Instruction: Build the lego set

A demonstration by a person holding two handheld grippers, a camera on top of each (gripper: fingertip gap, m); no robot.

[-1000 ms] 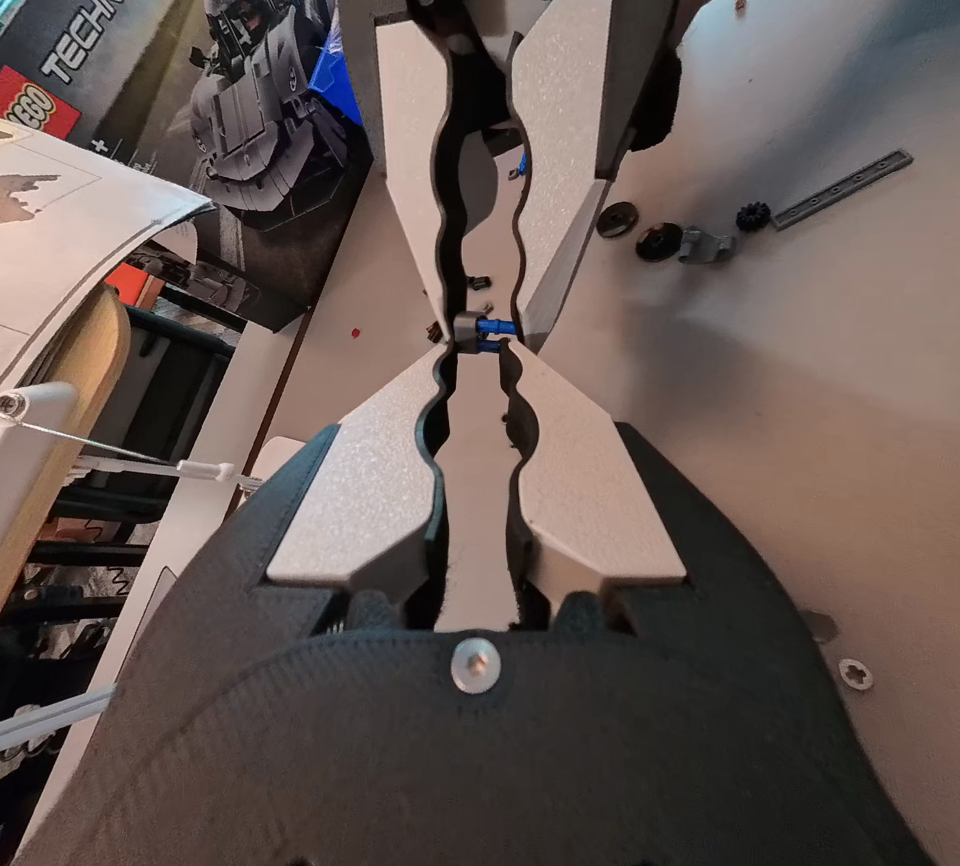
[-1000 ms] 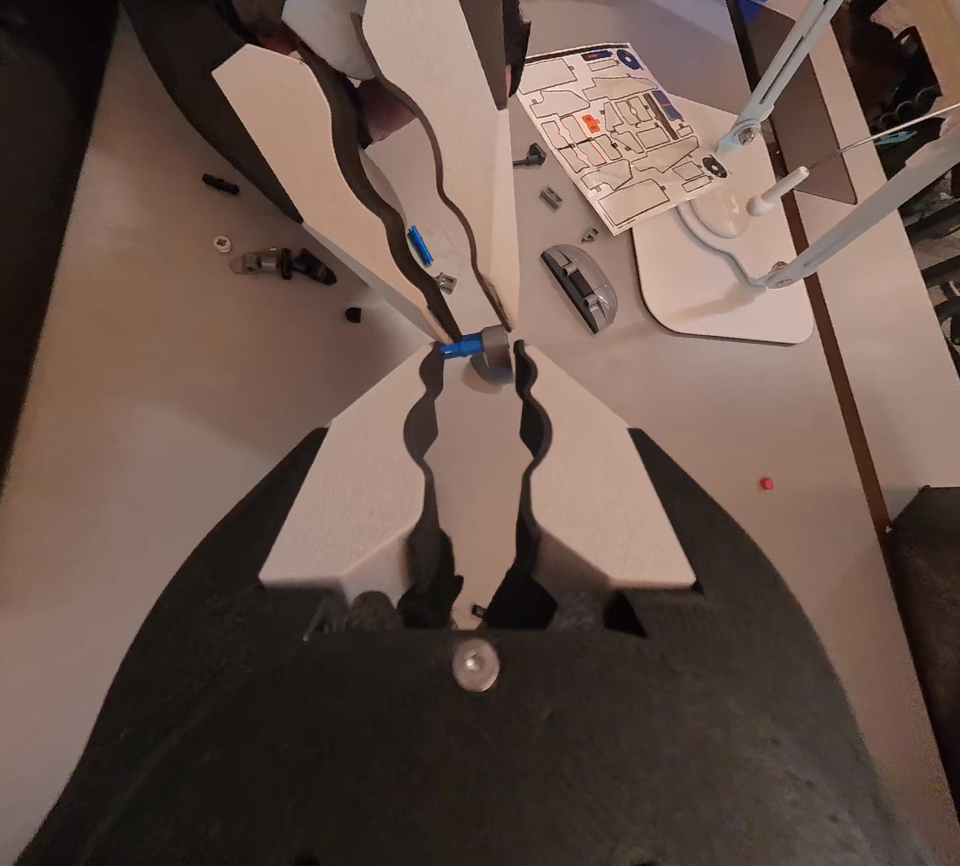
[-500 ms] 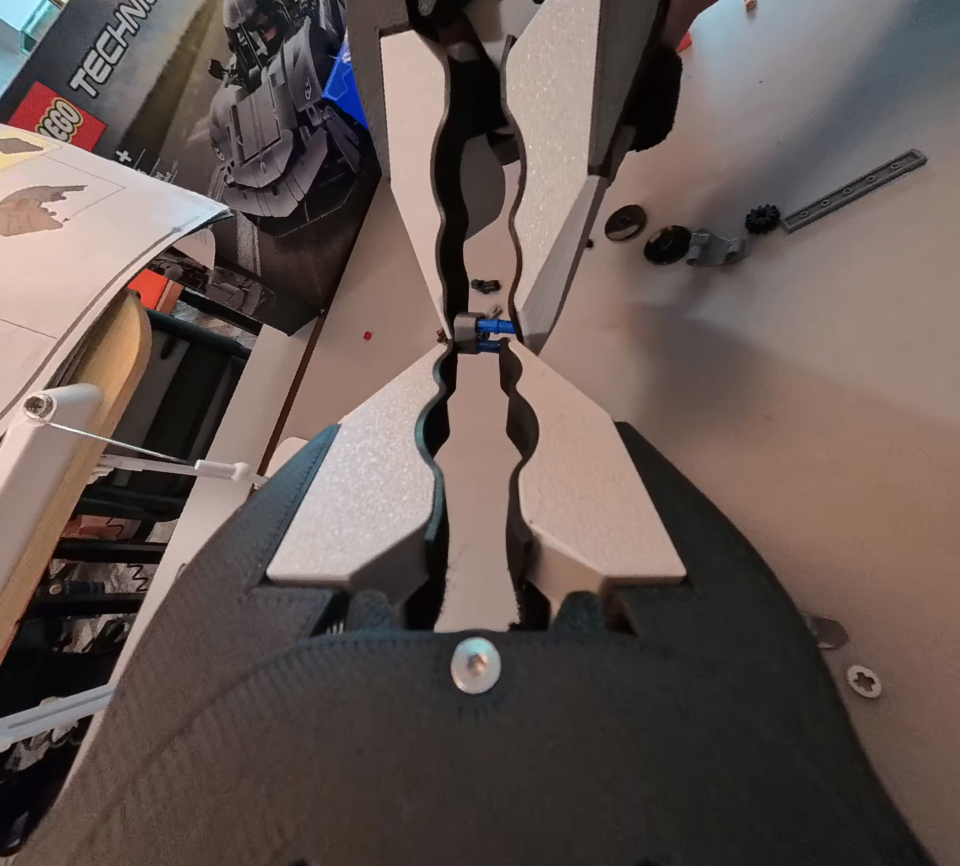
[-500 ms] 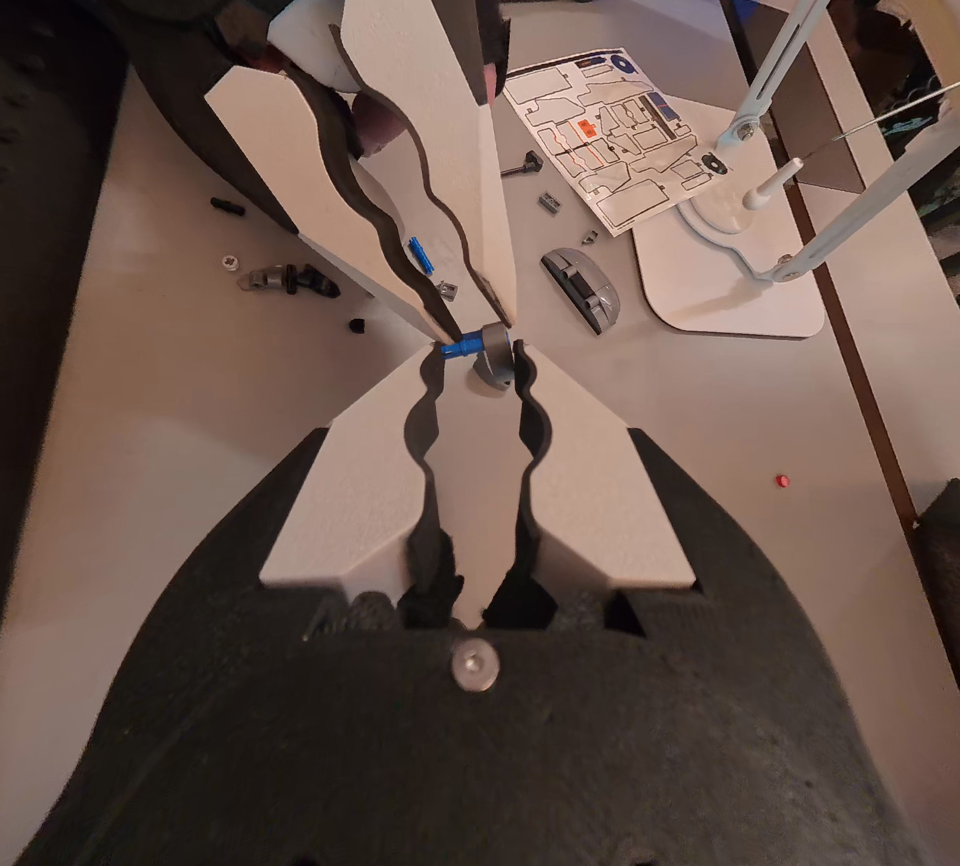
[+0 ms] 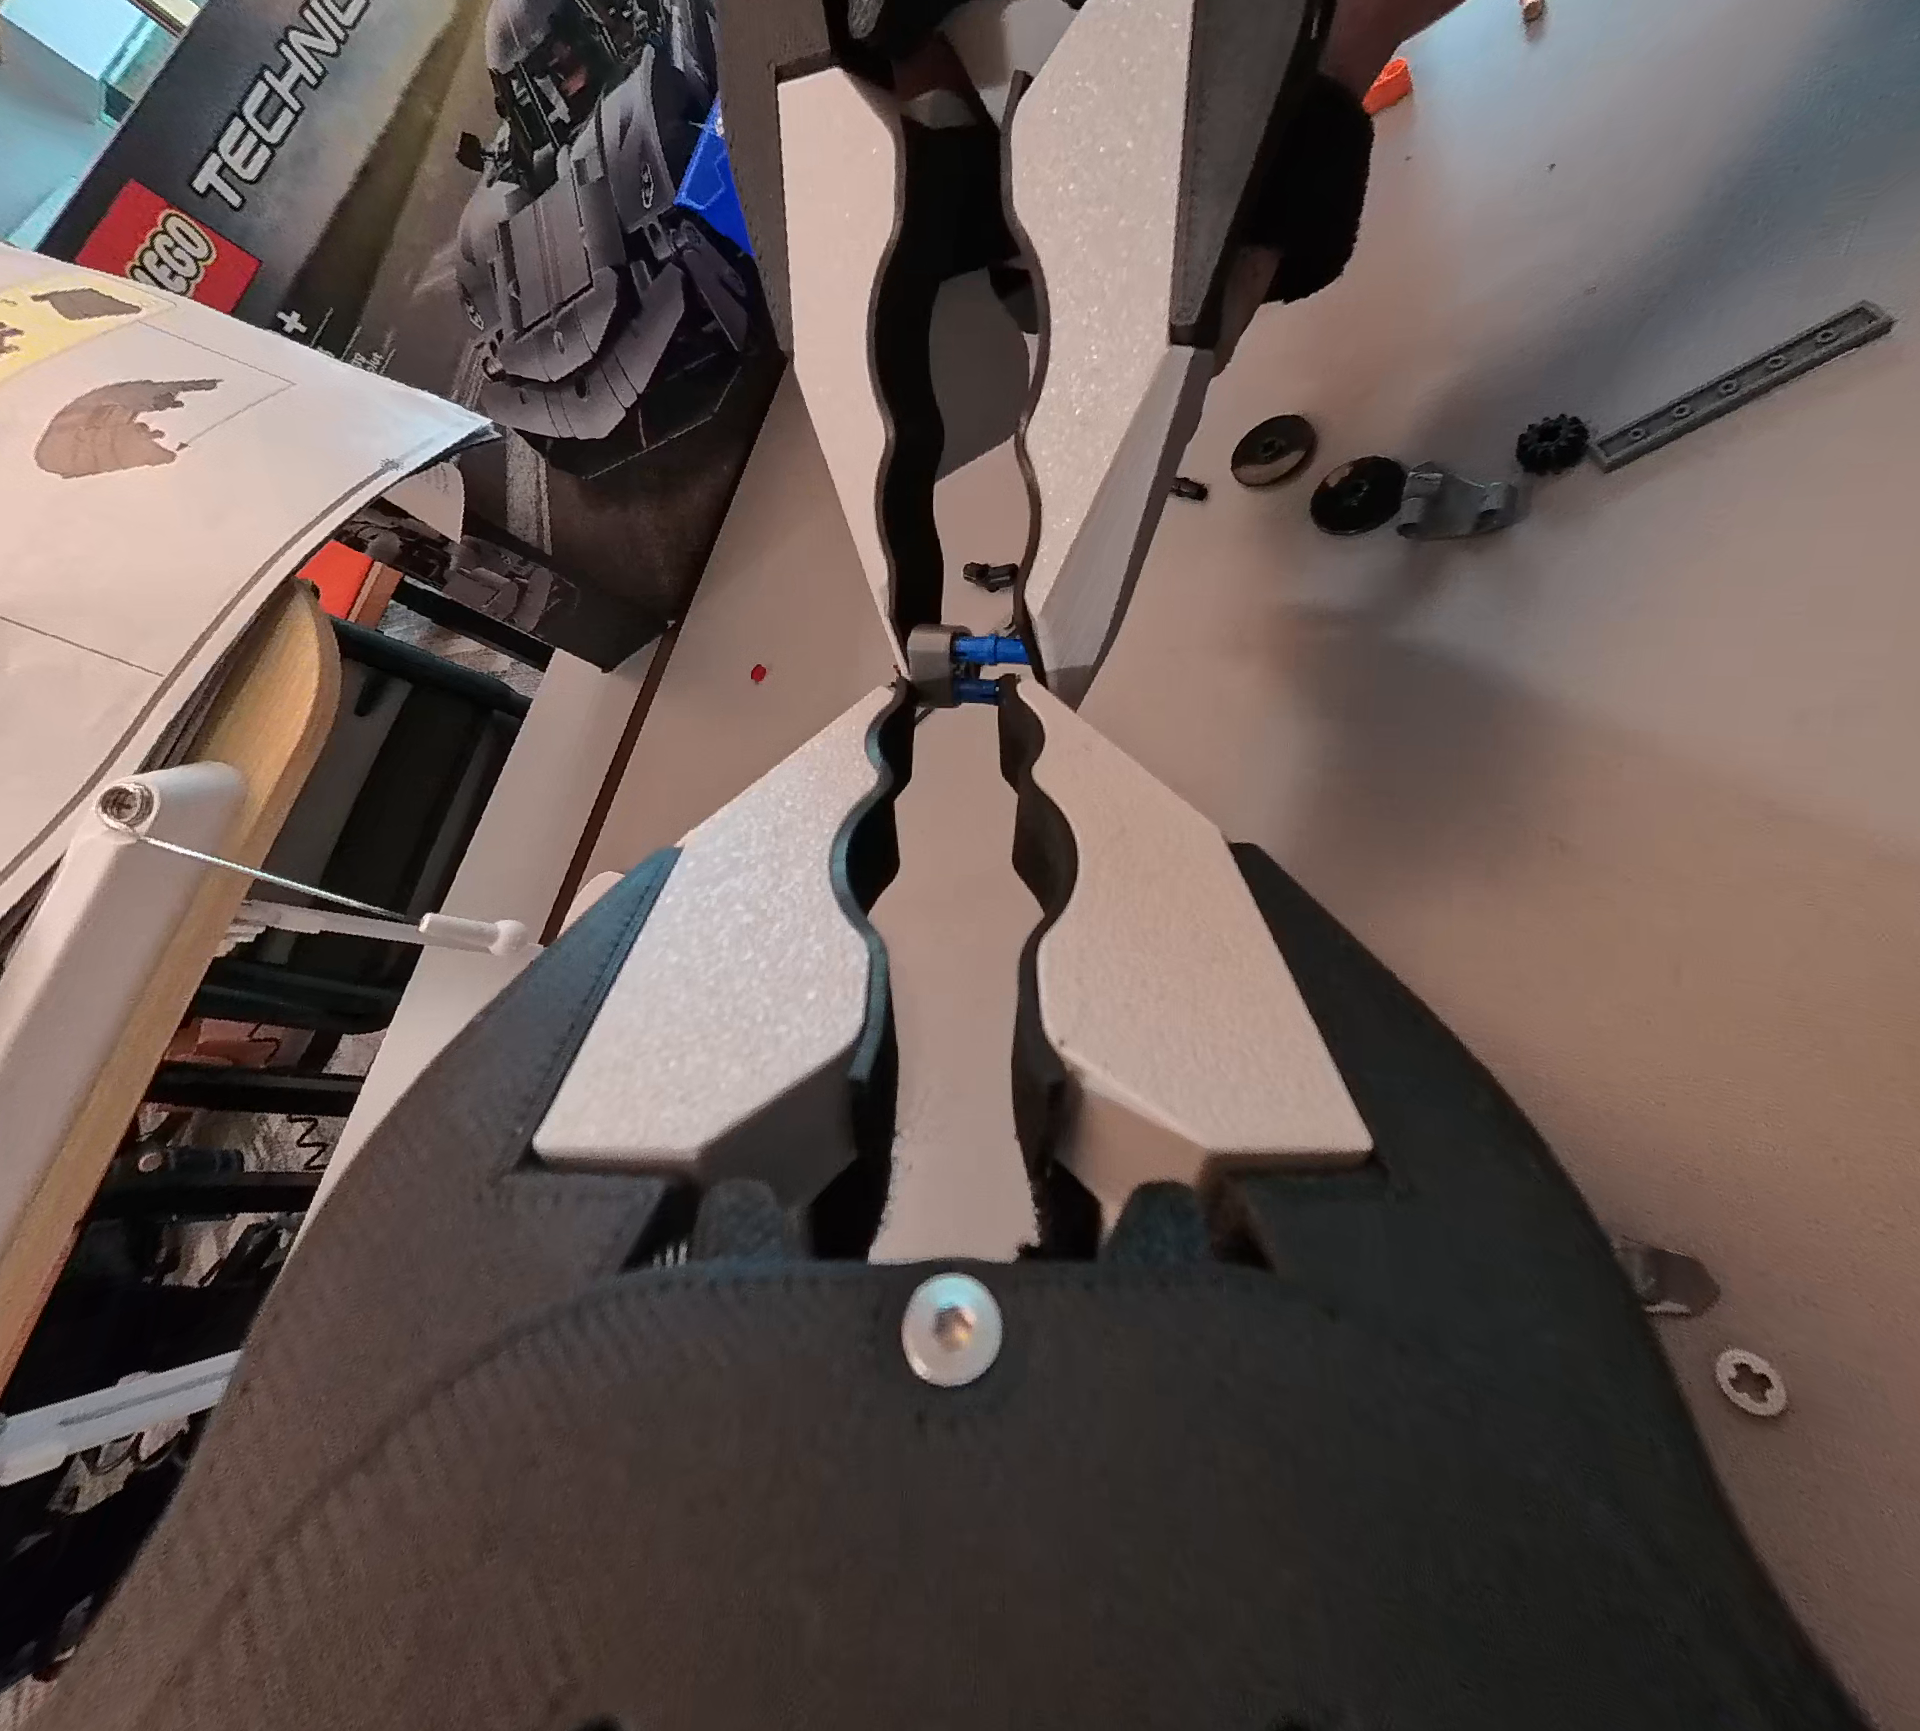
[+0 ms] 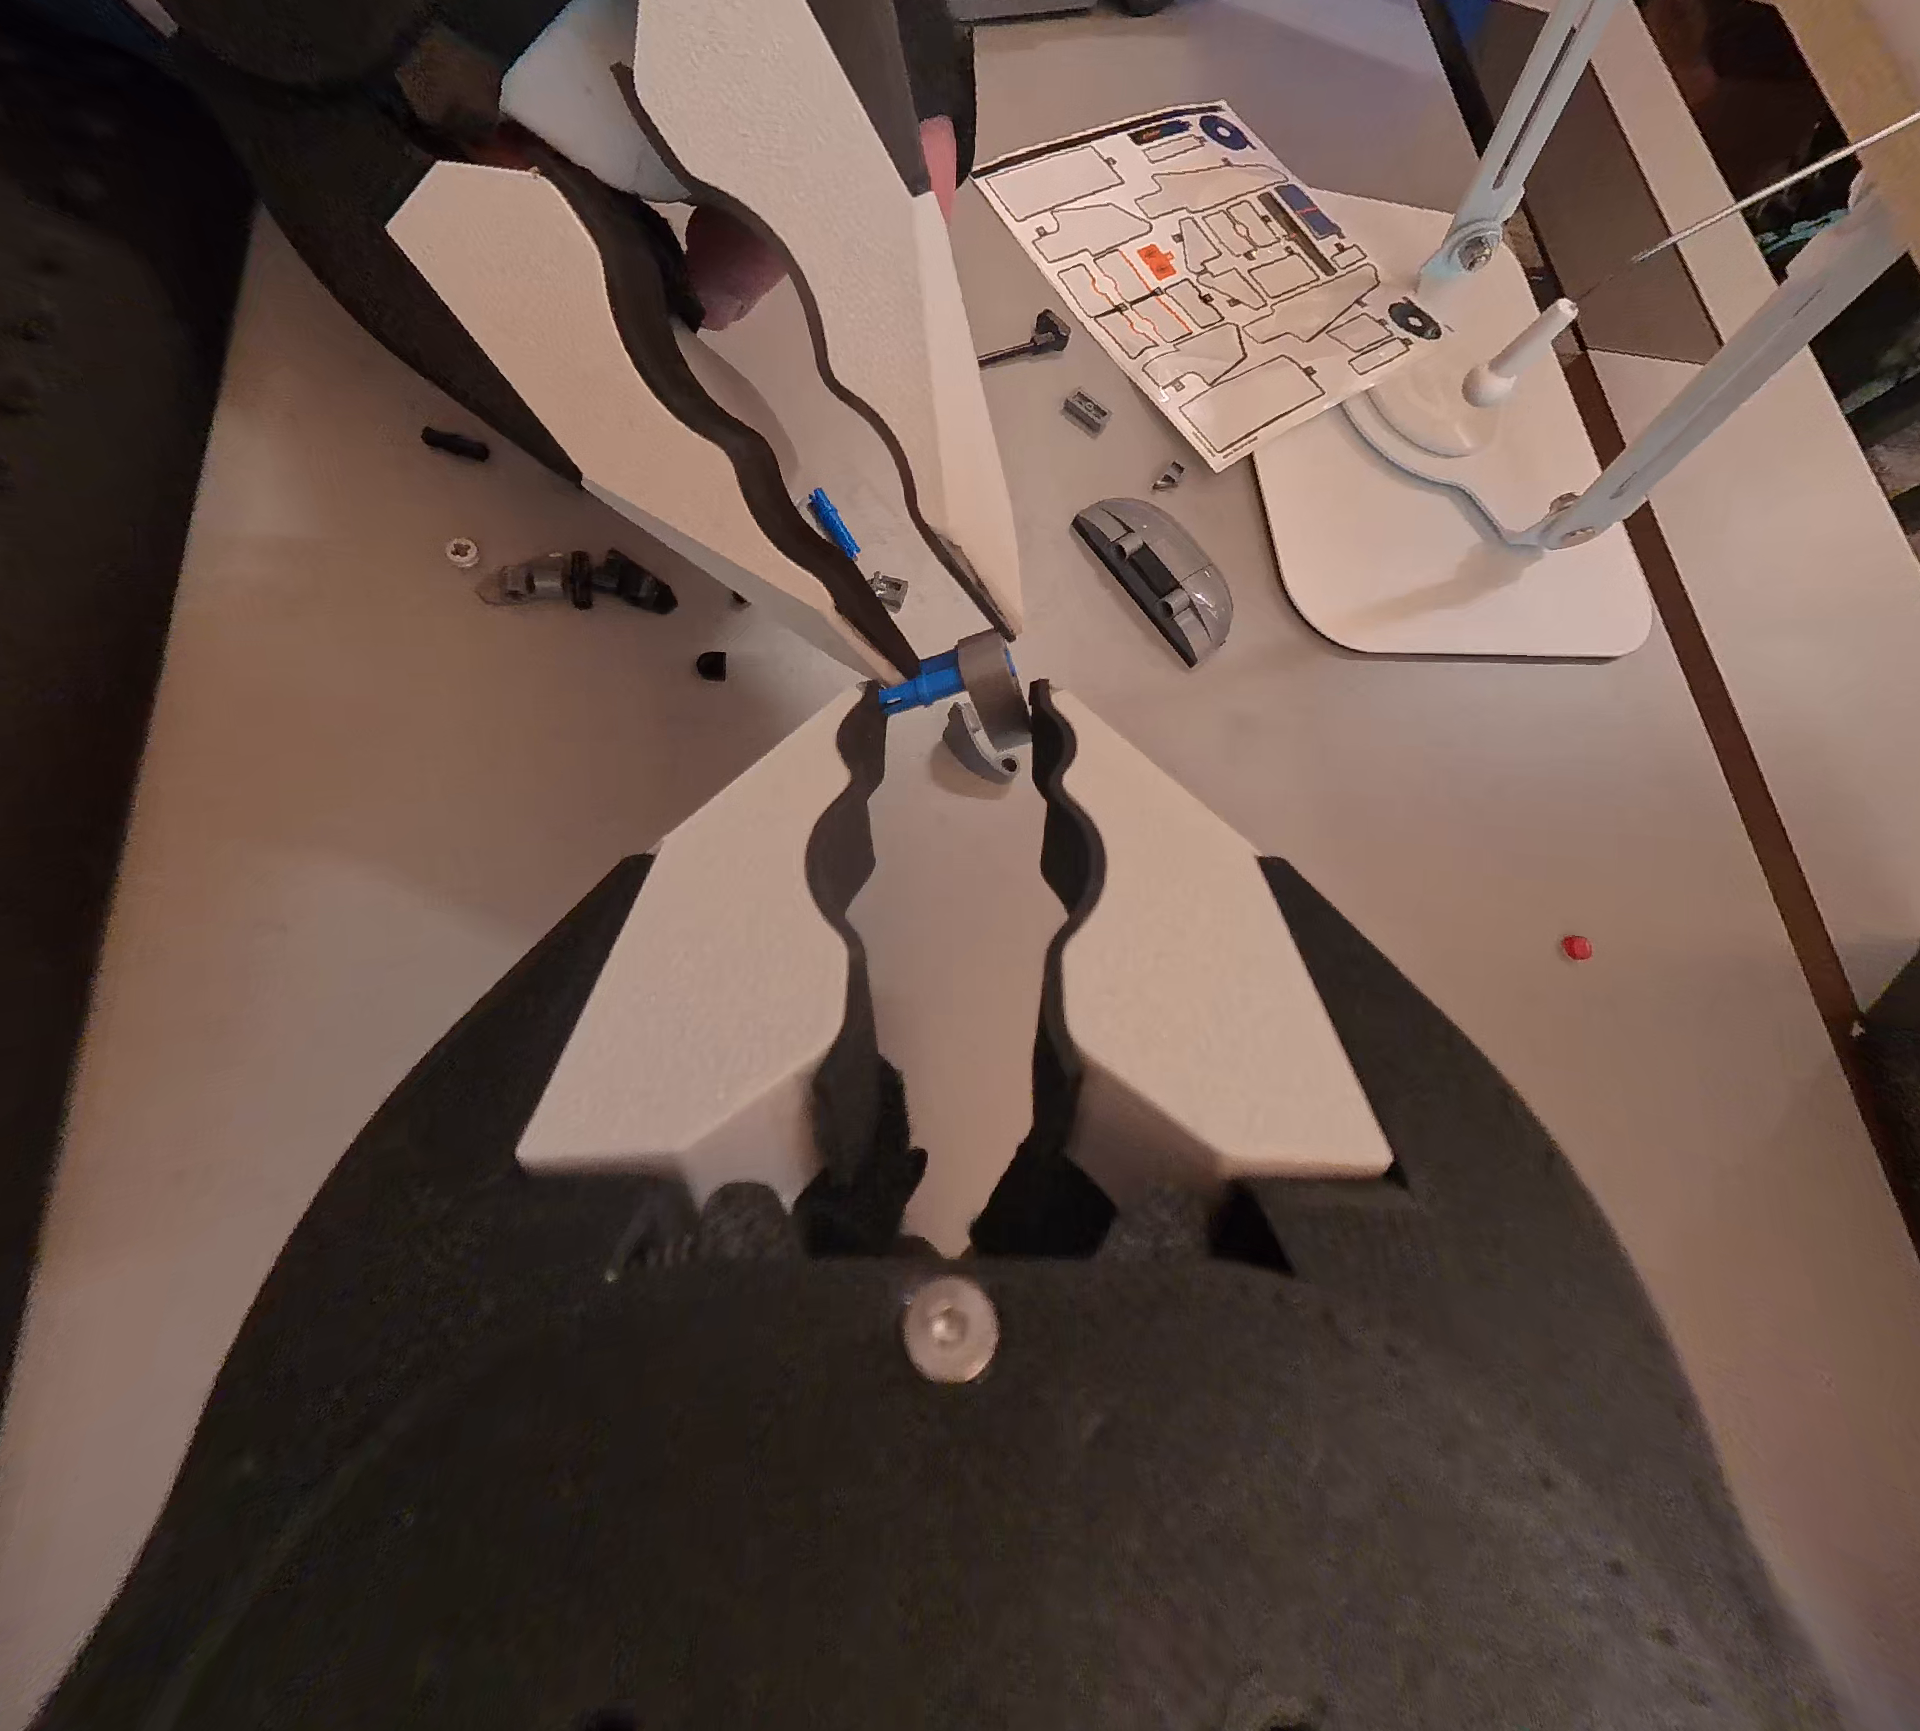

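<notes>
Between grippers, blue pin [image 6: 914, 687] lies crosswise.

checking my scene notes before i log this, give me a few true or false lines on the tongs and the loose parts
1. The left tongs and the right tongs meet tip to tip at a small grey lego piece with blue pins. True.
2. The long flat grey beam with holes is held in the tongs. False: it lies loose on the pale table.
3. The two black round discs are stacked. False: they lie side by side, apart.
4. A white printed sticker sheet lies flat next to the white stand base. True.
</notes>
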